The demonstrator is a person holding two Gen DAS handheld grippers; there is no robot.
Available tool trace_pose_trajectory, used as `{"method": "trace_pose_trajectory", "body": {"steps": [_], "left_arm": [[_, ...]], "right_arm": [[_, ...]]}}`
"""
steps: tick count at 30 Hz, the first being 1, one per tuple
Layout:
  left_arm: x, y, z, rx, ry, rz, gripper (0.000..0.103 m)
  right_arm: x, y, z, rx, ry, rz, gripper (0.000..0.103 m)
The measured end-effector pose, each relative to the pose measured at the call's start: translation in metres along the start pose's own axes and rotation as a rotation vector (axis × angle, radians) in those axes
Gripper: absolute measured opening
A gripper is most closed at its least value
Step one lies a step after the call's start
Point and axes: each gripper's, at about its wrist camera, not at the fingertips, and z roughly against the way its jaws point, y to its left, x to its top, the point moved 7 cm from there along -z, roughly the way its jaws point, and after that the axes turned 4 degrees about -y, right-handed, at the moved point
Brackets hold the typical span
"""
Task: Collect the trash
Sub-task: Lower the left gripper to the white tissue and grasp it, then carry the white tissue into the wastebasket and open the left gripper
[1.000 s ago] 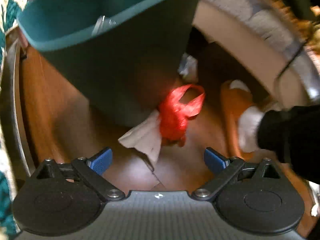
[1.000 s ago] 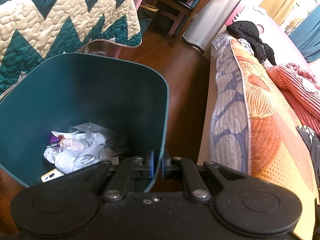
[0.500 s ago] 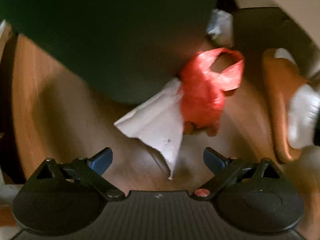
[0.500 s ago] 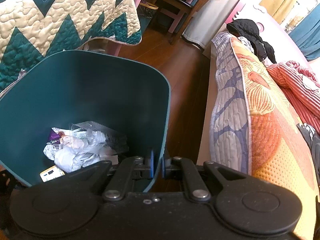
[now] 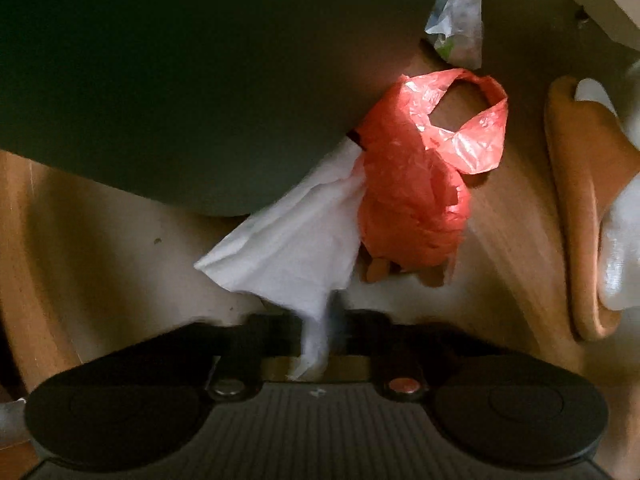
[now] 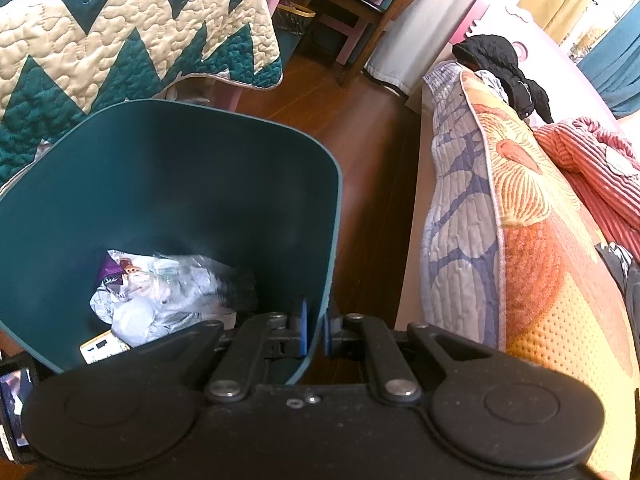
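Note:
On the wooden floor lies a white tissue point(image 5: 288, 252), partly under the dark green bin point(image 5: 180, 80). A crumpled red plastic bag point(image 5: 412, 192) touches its right side. My left gripper point(image 5: 320, 336) points down at the floor, and its jaws are closing on the tissue's near corner, which sticks out between the blurred fingers. My right gripper point(image 6: 314, 330) is shut on the rim of the green bin point(image 6: 200, 184) and holds it tilted. Crumpled wrappers and paper point(image 6: 160, 296) lie inside the bin.
A crumpled clear wrapper point(image 5: 456, 24) lies on the floor beyond the red bag. At right, a person's white sock point(image 5: 620, 248) rests in an orange slipper point(image 5: 576, 200). A bed with an orange cover point(image 6: 520, 220) stands right of the bin, a zigzag quilt point(image 6: 100, 52) left.
My left gripper has dropped toward the floor and its jaws have gone from wide open to closed on the tissue's corner. The right gripper and bin have stayed still.

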Motion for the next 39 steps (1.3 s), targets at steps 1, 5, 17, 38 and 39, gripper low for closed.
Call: {"method": "trace_pose_trajectory", "body": {"steps": [1,5,17,38,39], "left_arm": [[0.000,0.000,0.002,0.009,-0.003,-0.004,0.005],[-0.004,0.006,0.020,0.017,-0.014,0.009,0.002],[-0.010,0.004,0.159,-0.082,-0.105,-0.061,0.002],[0.071,0.038,0.399,-0.119,-0.550,0.030,0.002],[0.078,0.041,0.396,-0.113,-0.553,0.043,0.002]], "right_arm": [[0.000,0.000,0.000,-0.001,0.001,0.001,0.008],[0.001,-0.001,-0.003,-0.012,0.003,-0.005,0.008],[0.010,-0.001,-0.008,-0.010,-0.001,-0.022,0.008],[0.009,0.008,0.001,0.006,-0.005,0.013,0.008],[0.010,0.010,0.002,0.003,-0.007,0.021,0.008]]}}
